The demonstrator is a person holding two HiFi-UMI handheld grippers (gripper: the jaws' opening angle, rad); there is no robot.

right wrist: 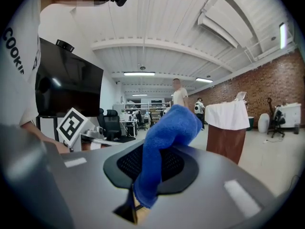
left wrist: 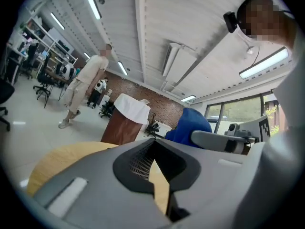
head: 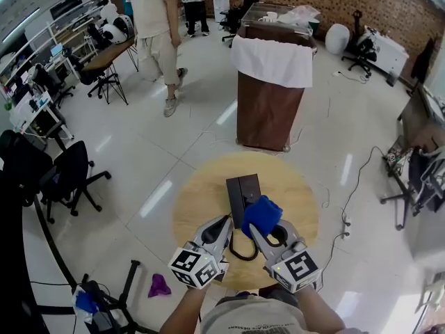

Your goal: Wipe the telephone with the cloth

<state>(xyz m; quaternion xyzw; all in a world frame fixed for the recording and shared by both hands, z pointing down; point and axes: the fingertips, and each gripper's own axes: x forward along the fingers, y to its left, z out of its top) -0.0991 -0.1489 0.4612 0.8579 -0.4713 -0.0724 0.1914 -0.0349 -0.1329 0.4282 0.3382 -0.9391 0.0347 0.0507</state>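
Most of the head view is pale, glossy floor (head: 160,152). A round wooden table (head: 201,193) sits at lower centre. Above it in the frame, apart from it, stands a brown stand (head: 268,110) with a white cover (head: 271,61) draped over its top. A person (head: 156,26) stands at the upper left, and a black chair (head: 69,169) sits at the left edge.

On the table, near its middle, lies the black telephone (head: 243,193). Its coiled cord (head: 240,254) loops toward the bottom of the frame between the two grippers.

The left gripper (head: 227,221) hangs over the table just left of the telephone. In its own view its jaws are pressed together with nothing between them, and only a sliver of tabletop shows past them.

The right gripper (head: 252,228) sits just right of it, clamped on a fold of the blue cloth (head: 262,214). In the right gripper view the cloth (right wrist: 164,142) rises from the closed jaws as a bunched lobe. From the head view that lobe overlaps the telephone's lower right corner, but whether they touch cannot be told.
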